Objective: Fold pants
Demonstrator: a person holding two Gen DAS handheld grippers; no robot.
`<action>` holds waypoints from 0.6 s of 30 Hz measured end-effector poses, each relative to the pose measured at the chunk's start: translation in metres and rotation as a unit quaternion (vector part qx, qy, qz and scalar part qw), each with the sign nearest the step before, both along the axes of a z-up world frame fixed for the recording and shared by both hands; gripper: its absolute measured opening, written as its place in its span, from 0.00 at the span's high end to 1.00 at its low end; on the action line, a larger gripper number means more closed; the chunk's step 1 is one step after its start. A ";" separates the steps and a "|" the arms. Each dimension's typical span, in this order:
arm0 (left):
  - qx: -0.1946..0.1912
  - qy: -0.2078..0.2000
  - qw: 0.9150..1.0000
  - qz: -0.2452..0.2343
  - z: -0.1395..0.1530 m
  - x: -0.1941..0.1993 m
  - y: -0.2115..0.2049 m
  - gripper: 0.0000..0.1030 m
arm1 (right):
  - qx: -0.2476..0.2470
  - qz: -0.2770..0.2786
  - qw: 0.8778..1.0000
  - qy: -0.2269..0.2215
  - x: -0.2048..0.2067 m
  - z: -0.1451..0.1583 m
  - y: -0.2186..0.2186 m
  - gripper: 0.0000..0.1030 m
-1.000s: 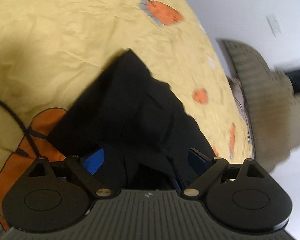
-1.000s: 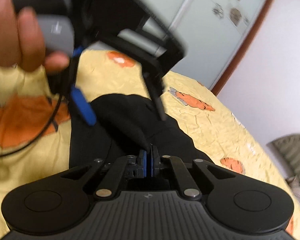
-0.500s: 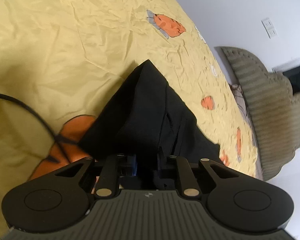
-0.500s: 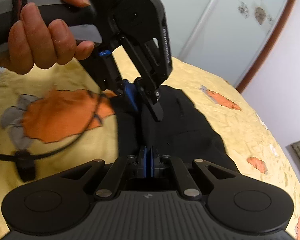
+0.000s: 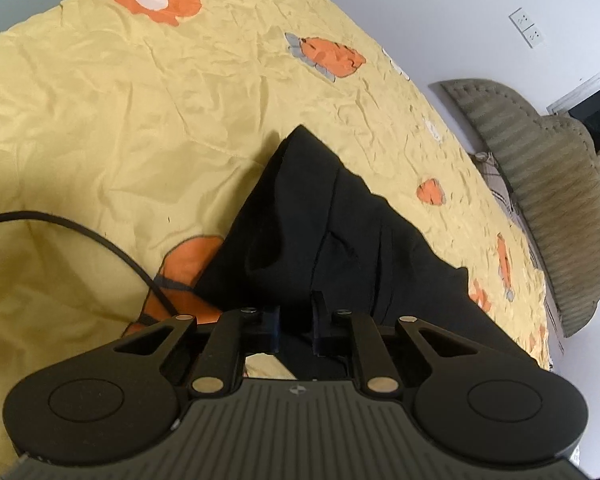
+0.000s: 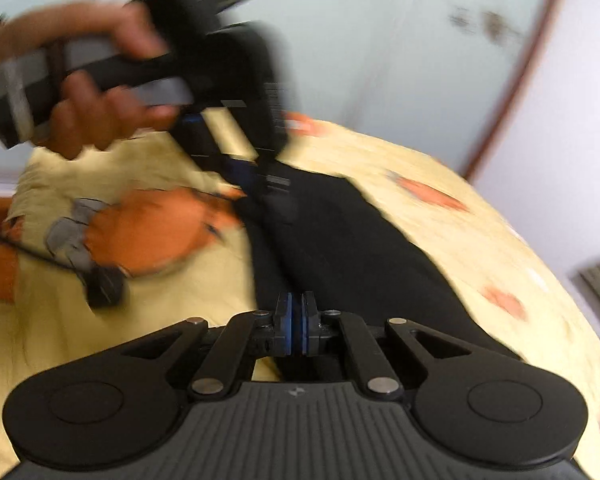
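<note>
My left tongs (image 5: 296, 324) are pinched down on a bunched fold of the black pants (image 5: 340, 240) at the lower middle of the left wrist frame, with dark cloth filling the narrow gap between the two fingers. My right tongs (image 6: 296, 326) are closed almost flat, blue pads nearly meeting at the lower centre of the right wrist frame, and a thin edge of the pants (image 6: 352, 248) is clamped between them. From each grip the pants run up the middle of the frame, lying on the yellow bedsheet (image 5: 100, 100) with its orange carrot and flower prints. In the right wrist view, blurred, my left hand (image 6: 92, 120) sits at the upper left holding the left tongs (image 6: 260, 176), whose tips reach the far end of the pants. A black cable (image 5: 80, 232) crosses the sheet at the left of the left wrist frame, and a padded grey headboard (image 5: 540, 168) stands at the right edge.
</note>
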State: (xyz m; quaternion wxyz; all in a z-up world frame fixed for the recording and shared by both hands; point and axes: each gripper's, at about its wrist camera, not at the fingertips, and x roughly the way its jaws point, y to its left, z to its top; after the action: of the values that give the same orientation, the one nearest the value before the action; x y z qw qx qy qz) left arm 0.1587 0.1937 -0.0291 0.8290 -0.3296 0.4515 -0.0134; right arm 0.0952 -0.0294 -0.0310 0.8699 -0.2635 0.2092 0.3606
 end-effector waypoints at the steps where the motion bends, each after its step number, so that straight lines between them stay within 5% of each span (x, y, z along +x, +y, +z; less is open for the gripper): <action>1: 0.003 0.002 1.000 -0.002 0.000 0.000 -0.001 0.84 | 0.011 -0.031 0.999 0.004 0.000 0.003 -0.019 0.96; 3: 0.011 0.005 1.000 -0.005 0.001 -0.002 0.000 0.77 | 0.033 -0.103 0.994 0.024 0.004 0.006 -0.061 0.96; 6: 0.067 0.012 0.998 -0.001 0.013 -0.010 0.000 0.57 | 0.104 -0.219 0.967 0.079 0.019 0.006 -0.136 0.92; 10: 0.185 -0.038 0.981 -0.039 0.043 -0.020 -0.022 0.32 | 0.270 -0.318 0.888 0.195 0.044 -0.011 -0.235 0.82; 12: 0.210 -0.070 0.972 -0.082 0.054 -0.019 -0.043 0.23 | 0.345 -0.343 0.844 0.228 0.054 -0.023 -0.266 0.75; 15: 0.231 -0.107 0.952 -0.173 0.060 -0.008 -0.088 0.15 | 0.401 -0.365 0.804 0.243 0.064 -0.033 -0.288 0.73; 18: 0.260 -0.140 0.920 -0.258 0.056 0.000 -0.139 0.15 | 0.445 -0.387 0.764 0.264 0.075 -0.043 -0.306 0.62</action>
State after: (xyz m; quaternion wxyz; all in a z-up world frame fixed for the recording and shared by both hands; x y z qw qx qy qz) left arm 0.1589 0.0548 0.0269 0.9083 0.0303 0.3874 -0.1548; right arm 0.1703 -0.3349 -0.0736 0.8656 0.3616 0.3310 0.1017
